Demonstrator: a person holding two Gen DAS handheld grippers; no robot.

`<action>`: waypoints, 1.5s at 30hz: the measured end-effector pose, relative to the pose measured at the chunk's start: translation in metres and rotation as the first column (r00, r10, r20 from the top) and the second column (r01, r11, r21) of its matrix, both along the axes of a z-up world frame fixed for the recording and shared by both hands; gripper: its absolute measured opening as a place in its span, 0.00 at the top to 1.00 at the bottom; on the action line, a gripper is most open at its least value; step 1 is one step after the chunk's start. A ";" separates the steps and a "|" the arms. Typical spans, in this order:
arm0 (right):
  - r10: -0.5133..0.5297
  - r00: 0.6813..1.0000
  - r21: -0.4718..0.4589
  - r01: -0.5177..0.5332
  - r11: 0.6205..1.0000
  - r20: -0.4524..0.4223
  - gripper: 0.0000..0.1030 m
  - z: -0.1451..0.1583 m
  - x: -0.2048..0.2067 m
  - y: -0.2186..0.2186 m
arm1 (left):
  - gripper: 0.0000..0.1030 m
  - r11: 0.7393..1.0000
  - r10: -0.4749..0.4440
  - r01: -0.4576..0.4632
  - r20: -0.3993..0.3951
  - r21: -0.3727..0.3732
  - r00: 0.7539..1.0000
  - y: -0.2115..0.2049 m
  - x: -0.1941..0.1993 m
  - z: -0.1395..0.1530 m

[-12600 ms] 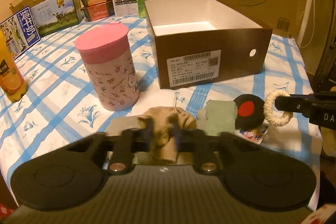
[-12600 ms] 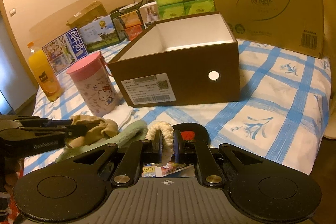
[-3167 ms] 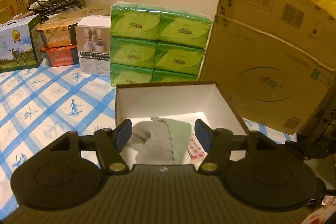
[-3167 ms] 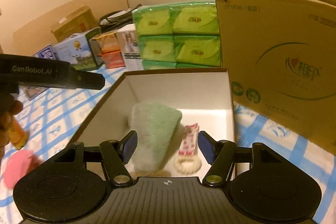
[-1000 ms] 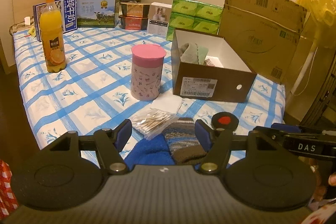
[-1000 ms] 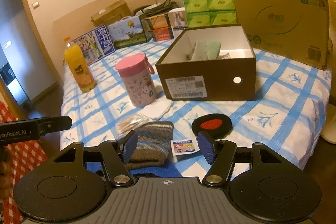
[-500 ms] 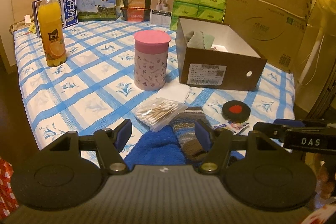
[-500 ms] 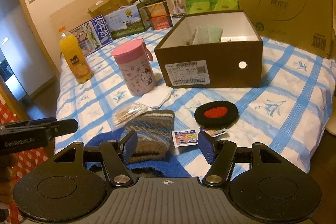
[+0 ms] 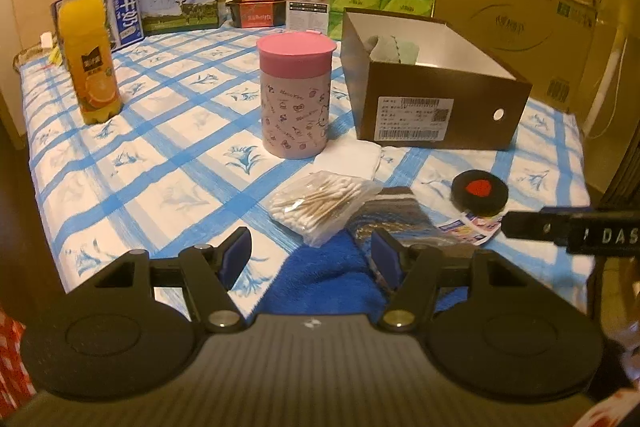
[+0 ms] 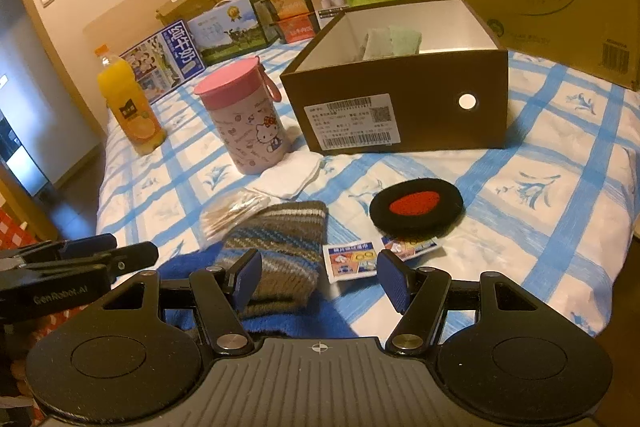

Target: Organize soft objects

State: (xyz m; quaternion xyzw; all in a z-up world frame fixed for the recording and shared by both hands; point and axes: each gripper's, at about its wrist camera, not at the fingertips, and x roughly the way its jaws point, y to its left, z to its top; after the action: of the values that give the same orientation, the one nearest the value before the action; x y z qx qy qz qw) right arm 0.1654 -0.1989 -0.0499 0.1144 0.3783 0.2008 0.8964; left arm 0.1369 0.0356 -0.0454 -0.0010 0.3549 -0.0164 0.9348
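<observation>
Left gripper – jaws wide, empty, over blue towel | striped knit piece lying on towel, bed's near edge | right gripper – jaws wide, empty | black-red pad beside | brown box holds green cloths

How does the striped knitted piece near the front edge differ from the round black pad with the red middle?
The striped knit piece is oblong and banded in grey, brown and blue; the round pad is a disc, black with a red centre. The knit piece lies partly on a blue towel; the pad lies on the checked cloth, its near edge over small printed packets. Both are soft, lie flat, and are outside the brown box.
</observation>
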 end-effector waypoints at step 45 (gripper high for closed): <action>0.012 0.999 -0.037 -0.014 0.999 -0.052 0.38 -0.050 0.112 0.056 | 0.28 0.929 -0.273 0.279 -0.058 0.242 0.960 0.020 0.136 -0.084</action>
State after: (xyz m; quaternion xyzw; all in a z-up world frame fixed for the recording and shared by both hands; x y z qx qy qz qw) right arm 0.2774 -0.1429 -0.1001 0.1004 0.4057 0.1963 0.8870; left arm 0.2730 0.0557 -0.1298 0.1652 0.3615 -0.1031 0.9118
